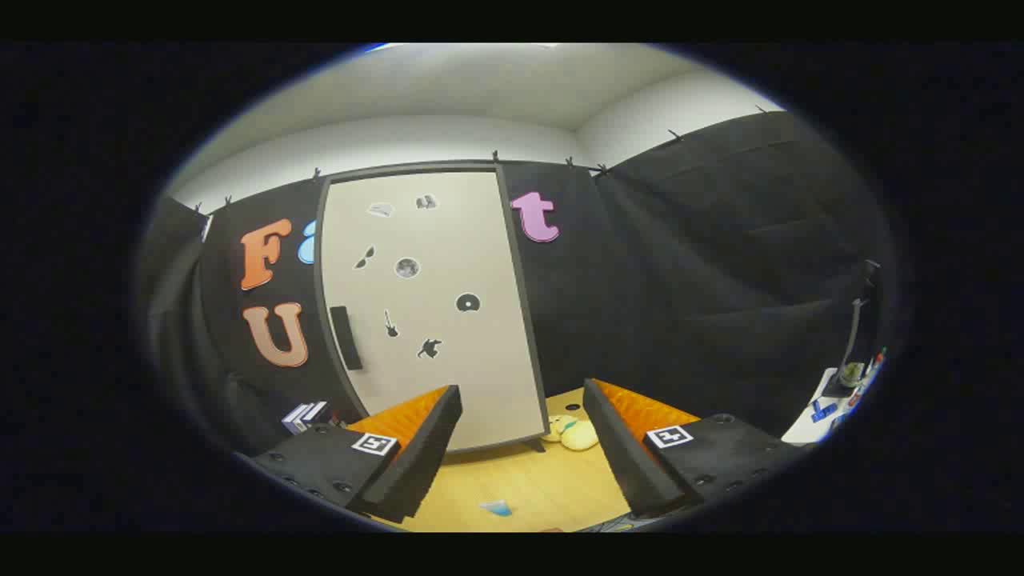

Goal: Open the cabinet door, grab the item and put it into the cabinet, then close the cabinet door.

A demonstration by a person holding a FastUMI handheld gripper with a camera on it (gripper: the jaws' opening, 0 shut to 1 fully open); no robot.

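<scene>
The cabinet [424, 304] stands in the middle of the frame, tall, its flat cream door shut, with small dark stickers and a dark bar handle [346, 337]. A soft yellow plush toy [572, 433] lies on the wooden table [512, 480] at its lower right, between the fingers of the gripper [516, 480], which are wide apart and hold nothing.

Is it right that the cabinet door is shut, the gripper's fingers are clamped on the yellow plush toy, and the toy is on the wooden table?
Not quite. In the gripper view the gripper is open and holds nothing; the yellow plush toy lies beyond its fingers, beside the cabinet door. The door is shut, and the toy does lie on the wooden table.
</scene>
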